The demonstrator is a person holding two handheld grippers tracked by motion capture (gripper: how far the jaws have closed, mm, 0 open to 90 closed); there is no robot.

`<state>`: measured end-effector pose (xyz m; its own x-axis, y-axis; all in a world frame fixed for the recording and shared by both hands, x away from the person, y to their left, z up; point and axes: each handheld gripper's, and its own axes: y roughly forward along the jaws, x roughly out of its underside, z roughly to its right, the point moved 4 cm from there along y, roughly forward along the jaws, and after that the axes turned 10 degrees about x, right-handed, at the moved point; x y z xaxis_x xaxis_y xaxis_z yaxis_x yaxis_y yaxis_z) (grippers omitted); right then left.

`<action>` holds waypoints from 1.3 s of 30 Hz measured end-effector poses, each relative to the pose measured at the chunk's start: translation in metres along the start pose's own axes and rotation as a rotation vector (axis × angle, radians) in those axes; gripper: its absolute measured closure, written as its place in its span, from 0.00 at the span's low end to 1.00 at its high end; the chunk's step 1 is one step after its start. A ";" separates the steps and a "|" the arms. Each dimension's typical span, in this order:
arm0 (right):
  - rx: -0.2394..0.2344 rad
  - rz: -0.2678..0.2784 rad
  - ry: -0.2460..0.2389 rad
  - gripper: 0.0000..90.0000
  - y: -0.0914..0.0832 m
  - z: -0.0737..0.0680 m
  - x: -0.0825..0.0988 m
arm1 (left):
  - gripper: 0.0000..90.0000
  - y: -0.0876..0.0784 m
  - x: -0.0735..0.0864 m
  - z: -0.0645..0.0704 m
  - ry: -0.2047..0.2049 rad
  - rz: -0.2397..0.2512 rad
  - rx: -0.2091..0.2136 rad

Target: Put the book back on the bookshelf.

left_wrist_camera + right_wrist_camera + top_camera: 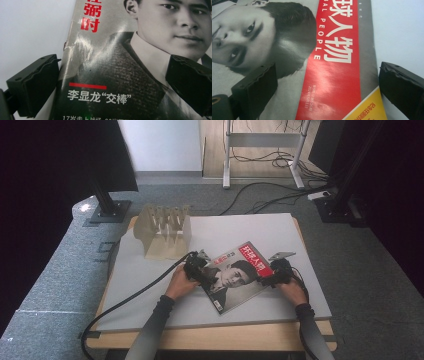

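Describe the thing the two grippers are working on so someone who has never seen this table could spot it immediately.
On the grey table top, look at the near middle, between the person's two hands. A magazine lies flat and askew there, with the left gripper and right gripper open at its opposite edges. Its red title band and black-and-white portrait cover set it apart from the plain wooden rack behind.

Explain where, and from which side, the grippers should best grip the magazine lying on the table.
Probably at the two opposite edges: the magazine lies flat and thin, so each jaw pair should straddle an edge, left gripper from its left, right gripper from its right.
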<state>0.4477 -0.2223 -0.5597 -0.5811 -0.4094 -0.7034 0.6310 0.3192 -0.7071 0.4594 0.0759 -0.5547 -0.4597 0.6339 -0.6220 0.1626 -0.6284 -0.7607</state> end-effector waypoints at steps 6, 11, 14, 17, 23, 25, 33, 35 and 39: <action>-0.012 0.006 -0.017 0.02 -0.002 -0.020 0.001 | 0.00 -0.013 0.016 0.007 -0.015 -0.011 -0.010; -0.032 0.002 -0.036 0.01 -0.004 -0.034 0.001 | 0.00 -0.023 0.030 0.014 -0.017 -0.013 -0.013; -0.041 0.009 -0.047 0.00 -0.004 -0.042 0.001 | 0.00 -0.028 0.038 0.018 -0.016 0.000 -0.010; -0.038 -0.005 -0.055 0.02 -0.006 -0.042 -0.001 | 0.00 -0.030 0.041 0.021 -0.014 -0.008 -0.013; 0.007 0.006 -0.064 0.02 -0.026 -0.039 0.007 | 0.00 -0.031 0.045 0.027 -0.018 -0.007 -0.015; 0.010 0.000 -0.063 0.01 -0.033 -0.039 0.014 | 0.00 -0.032 0.047 0.030 -0.019 -0.003 -0.018; 0.028 -0.018 -0.057 0.00 -0.038 -0.038 0.035 | 0.00 -0.037 0.057 0.047 -0.012 -0.019 -0.010; 0.029 -0.017 -0.059 0.00 -0.037 -0.037 0.035 | 0.00 -0.040 0.059 0.047 -0.005 -0.040 -0.001; 0.041 -0.017 -0.060 0.00 -0.036 -0.037 0.033 | 0.00 -0.051 0.058 0.038 -0.002 -0.043 -0.024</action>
<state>0.3869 -0.2160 -0.5607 -0.5606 -0.4652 -0.6851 0.6428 0.2771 -0.7141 0.3909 0.1276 -0.5452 -0.4683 0.6594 -0.5882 0.1636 -0.5894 -0.7911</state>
